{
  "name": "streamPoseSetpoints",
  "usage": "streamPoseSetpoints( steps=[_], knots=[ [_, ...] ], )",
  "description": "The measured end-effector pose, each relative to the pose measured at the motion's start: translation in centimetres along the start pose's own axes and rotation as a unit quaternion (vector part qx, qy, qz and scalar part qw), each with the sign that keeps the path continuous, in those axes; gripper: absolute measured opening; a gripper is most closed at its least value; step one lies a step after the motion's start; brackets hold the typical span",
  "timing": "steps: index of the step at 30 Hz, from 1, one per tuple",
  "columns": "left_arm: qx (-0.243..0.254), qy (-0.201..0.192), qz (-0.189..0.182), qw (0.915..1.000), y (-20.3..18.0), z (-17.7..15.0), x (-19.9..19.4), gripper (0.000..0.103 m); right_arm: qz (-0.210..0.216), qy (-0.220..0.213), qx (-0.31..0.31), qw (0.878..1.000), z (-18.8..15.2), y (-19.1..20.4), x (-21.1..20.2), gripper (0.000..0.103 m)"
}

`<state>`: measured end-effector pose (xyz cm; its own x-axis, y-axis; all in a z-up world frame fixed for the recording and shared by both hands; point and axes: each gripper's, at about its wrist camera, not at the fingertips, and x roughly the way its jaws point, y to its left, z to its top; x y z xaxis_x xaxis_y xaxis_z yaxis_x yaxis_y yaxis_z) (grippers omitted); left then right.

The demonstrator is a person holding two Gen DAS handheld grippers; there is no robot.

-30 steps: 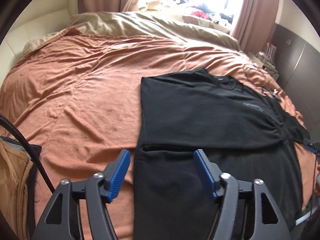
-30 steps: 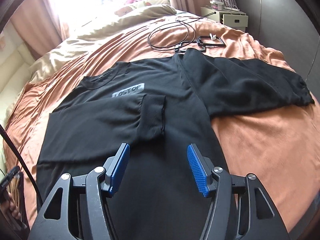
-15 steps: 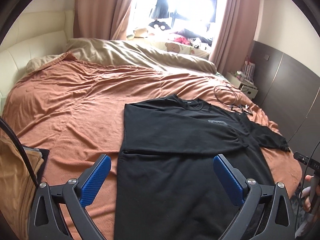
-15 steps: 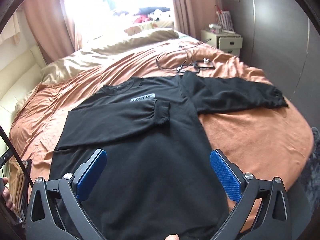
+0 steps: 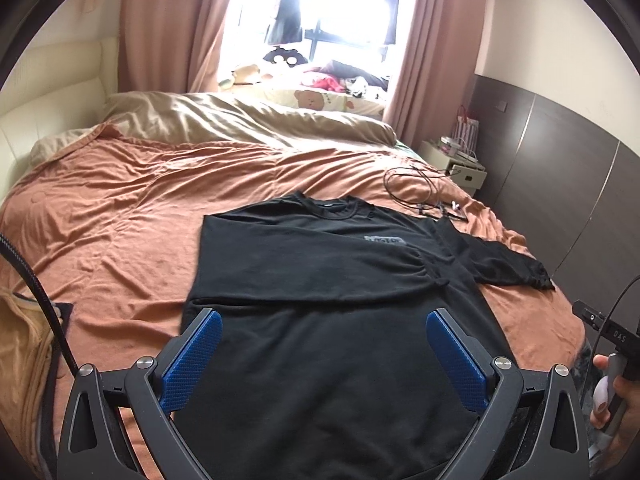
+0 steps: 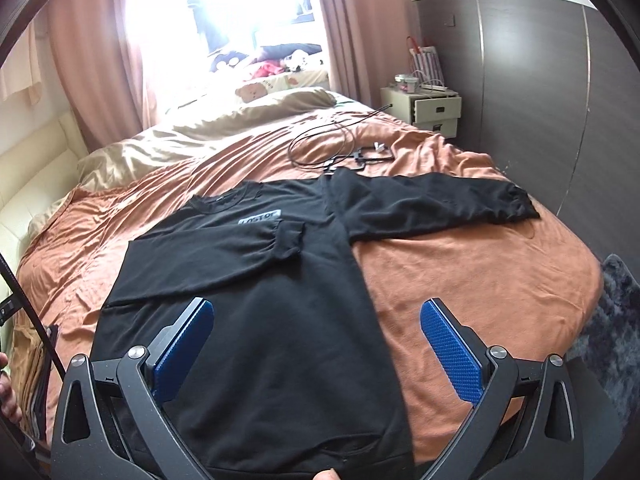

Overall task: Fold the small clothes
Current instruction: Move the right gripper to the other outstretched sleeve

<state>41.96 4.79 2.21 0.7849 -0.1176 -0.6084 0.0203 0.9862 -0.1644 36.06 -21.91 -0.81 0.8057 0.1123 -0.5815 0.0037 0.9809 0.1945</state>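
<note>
A black long-sleeved sweatshirt (image 5: 332, 344) (image 6: 280, 320) lies flat on the orange bedspread (image 5: 112, 216) (image 6: 480, 272), hem toward me. Its left sleeve (image 5: 320, 276) (image 6: 208, 256) is folded across the chest, the cuff just below the grey chest label (image 6: 260, 216). The other sleeve (image 6: 432, 204) (image 5: 504, 260) stretches out to the right. My left gripper (image 5: 322, 354) hangs open above the lower body of the shirt, nothing between its blue pads. My right gripper (image 6: 318, 344) is also open and empty, over the shirt's right edge.
A black cable and small gadgets (image 6: 340, 148) (image 5: 424, 192) lie beyond the collar. A beige duvet (image 5: 240, 120) is bunched at the far side. Tan folded clothes (image 5: 20, 344) sit at the left edge. A bedside cabinet (image 6: 432, 112) stands by the dark wall; a grey rug (image 6: 612, 320) lies at right.
Both grippers opened wide and drew back and upward from the sweatshirt, so more of the bed and room shows. The left sleeve stays folded across the chest.
</note>
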Motion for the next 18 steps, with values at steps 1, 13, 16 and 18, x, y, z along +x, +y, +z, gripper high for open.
streamPoseSetpoints(
  steps=[1,13,16,18],
  knots=[
    [0.005,0.002,-0.002,1.0000,-0.7,0.1,0.4,0.103,0.001,-0.003,0.007,1.000,-0.1,-0.6,0.1,0.103],
    [0.055,0.024,-0.027,0.9979,-9.0,1.0,5.7,0.103,-0.007,-0.008,0.070,0.998,0.7,-6.8,2.8,0.103],
    [0.065,0.026,-0.031,0.9971,-10.7,1.5,7.1,0.103,-0.005,-0.009,0.087,0.996,1.2,-8.2,3.9,0.103],
    [0.071,0.027,-0.033,0.9965,-11.9,1.7,8.0,0.102,-0.001,-0.011,0.101,0.995,1.6,-9.2,4.8,0.103]
  ],
)
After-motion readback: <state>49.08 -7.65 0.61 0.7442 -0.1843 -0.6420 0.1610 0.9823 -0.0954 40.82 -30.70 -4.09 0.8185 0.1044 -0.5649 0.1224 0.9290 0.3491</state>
